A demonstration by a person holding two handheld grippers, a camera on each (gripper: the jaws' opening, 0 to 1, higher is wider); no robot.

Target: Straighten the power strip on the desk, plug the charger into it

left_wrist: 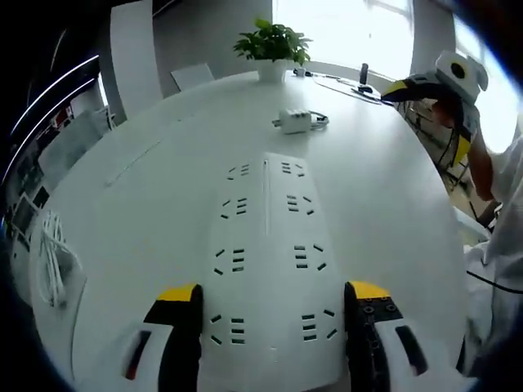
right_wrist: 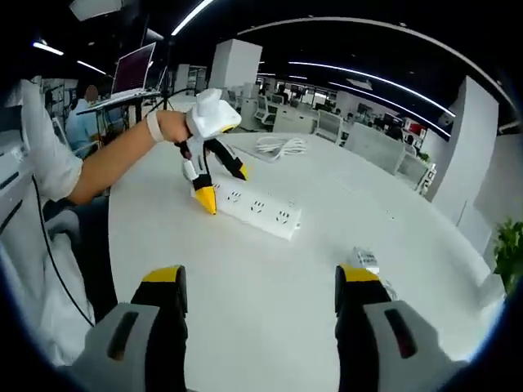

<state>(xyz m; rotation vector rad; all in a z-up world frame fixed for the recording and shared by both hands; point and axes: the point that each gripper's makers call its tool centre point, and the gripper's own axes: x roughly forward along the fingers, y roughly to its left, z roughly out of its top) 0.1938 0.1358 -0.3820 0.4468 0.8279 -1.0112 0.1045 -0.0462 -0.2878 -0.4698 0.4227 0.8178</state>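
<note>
Left gripper, jaws apart, straddles power strip end, long axis running ahead; charger beyond. Right gripper open, farther off.

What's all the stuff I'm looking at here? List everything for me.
power strip: one, white, flat on the desk between the left hand-held gripper's jaws
charger: one, white with its cable, on the desk beyond the strip
coiled cable: one, white, on the desk past the strip's far end in the right gripper view
potted plant: one, green in a white pot, at the far desk edge
desk: one, white, rounded
laptop: one, open, on a stand in the background
left hand-held gripper: one, white with yellow tips, straddling one end of the strip
right hand-held gripper: one, same colours, open above the desk
person's hand: one, holding the left hand-held gripper
</note>
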